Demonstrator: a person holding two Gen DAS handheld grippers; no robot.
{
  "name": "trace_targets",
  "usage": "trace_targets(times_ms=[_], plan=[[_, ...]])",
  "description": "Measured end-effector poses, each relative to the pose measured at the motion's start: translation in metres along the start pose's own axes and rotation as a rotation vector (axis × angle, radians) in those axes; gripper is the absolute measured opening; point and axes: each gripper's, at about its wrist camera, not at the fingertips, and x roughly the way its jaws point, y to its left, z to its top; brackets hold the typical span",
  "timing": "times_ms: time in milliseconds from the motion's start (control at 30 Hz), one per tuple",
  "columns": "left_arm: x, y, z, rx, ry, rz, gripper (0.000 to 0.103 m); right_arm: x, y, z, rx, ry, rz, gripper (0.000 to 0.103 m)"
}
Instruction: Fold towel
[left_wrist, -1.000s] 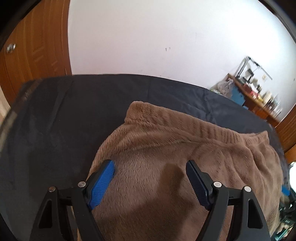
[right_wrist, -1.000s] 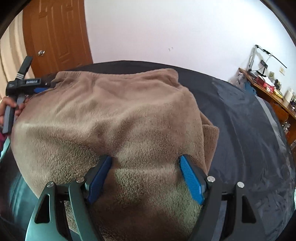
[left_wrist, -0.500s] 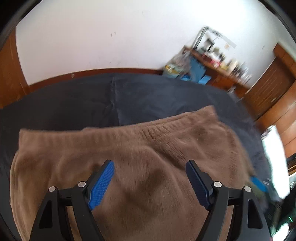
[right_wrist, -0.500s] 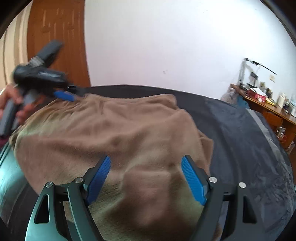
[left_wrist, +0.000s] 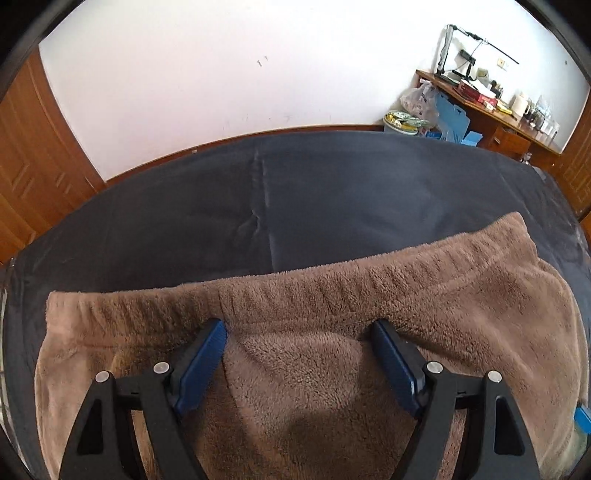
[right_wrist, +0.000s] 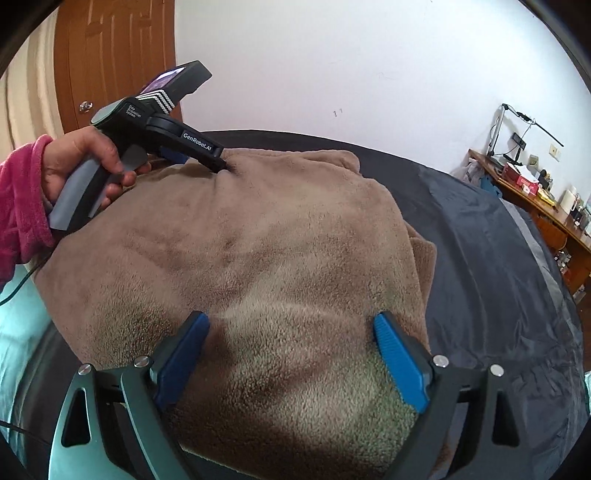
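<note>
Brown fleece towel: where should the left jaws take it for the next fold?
Grip the ribbed hem of the brown fleece towel, approaching from the near side. That raised band runs straight across just ahead of the left gripper, whose jaws stand open.

- A dark sheet (left_wrist: 332, 192) is spread over the bed.
- A cluttered wooden desk (left_wrist: 491, 114) is set against the white wall (left_wrist: 221, 74).
- A wooden door (right_wrist: 114, 55) is seen behind.

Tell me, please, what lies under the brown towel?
The brown towel rests on a dark cloth-covered surface, which shows around its edges. At the right edge a lower towel layer peeks out. Whatever else lies beneath is covered.
</note>
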Motion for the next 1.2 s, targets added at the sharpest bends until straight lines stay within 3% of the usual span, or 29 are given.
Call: trace_targets(times_ms=[133,267,400,600,800,1000,1133,1200], plan=[[-0.03,-0.013,-0.003,0.013,-0.03,-0.087,0.082,-0.011,-0.011,0.002,0.056,-0.045,-0.014,0.093],[-0.038,-0.057,0.005,0.131,-0.031,-0.144,0.082,-0.025,-0.025,0.006,0.119,-0.098,-0.005,0.093],[-0.01,-0.094,0.024,0.206,0.024,-0.113,0.082,-0.018,-0.022,0.006,0.121,-0.062,0.057,0.093],[0.013,-0.094,0.033,0.179,0.037,-0.074,0.085,-0.003,0.004,0.001,-0.006,0.032,0.042,0.102],[-0.001,-0.084,0.025,0.184,0.027,-0.071,0.087,-0.002,0.007,0.001,-0.017,0.045,0.048,0.102],[-0.049,-0.047,0.014,0.185,-0.007,-0.081,0.087,-0.006,0.008,-0.001,-0.022,0.045,0.045,0.102],[-0.073,0.017,-0.006,0.146,0.028,-0.082,0.087,-0.007,0.005,-0.004,-0.022,0.044,0.045,0.102],[-0.085,0.052,-0.02,0.126,0.037,-0.037,0.087,-0.008,0.005,-0.005,-0.022,0.044,0.045,0.102]])
